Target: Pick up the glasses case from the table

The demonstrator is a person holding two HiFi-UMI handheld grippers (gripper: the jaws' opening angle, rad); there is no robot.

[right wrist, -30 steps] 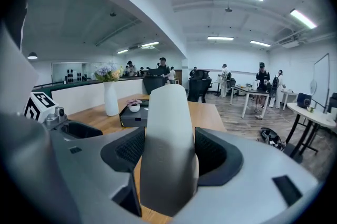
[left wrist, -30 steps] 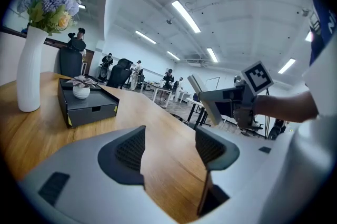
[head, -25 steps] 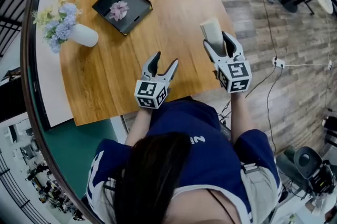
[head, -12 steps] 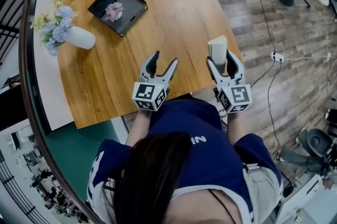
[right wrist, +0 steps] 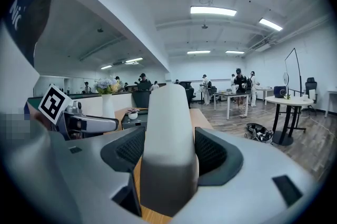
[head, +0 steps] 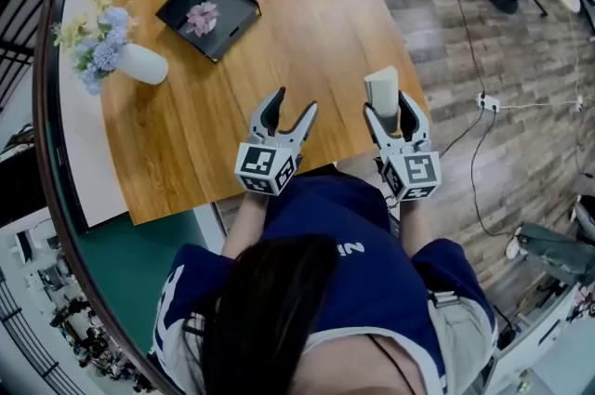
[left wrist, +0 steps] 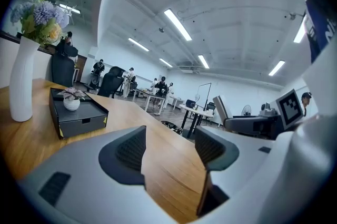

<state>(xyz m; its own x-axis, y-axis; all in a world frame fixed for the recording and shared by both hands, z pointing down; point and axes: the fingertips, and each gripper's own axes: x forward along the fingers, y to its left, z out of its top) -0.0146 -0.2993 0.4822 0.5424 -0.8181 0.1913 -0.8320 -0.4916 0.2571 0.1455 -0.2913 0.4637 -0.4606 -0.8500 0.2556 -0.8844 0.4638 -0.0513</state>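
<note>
Glasses case (head: 382, 89) stands upright, clamped by the right hand-held gripper (head: 390, 108), above the near right edge of the counter (head: 297, 3); the left hand-held gripper (head: 292, 103) gapes empty. Its smooth shell could slip and fall floorward.

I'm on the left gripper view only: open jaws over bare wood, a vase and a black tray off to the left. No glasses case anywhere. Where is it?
Observer: In the right tool. The right gripper view shows its pads pressed on both sides of the pale glasses case.
Operator: Where is that over the table?
Observer: In the head view the case pokes forward out of the tool at the table's near right edge.
Operator: What lies past that edge?
Observer: The head view shows a power strip with cables on the wooden floor to the right of it.
</note>
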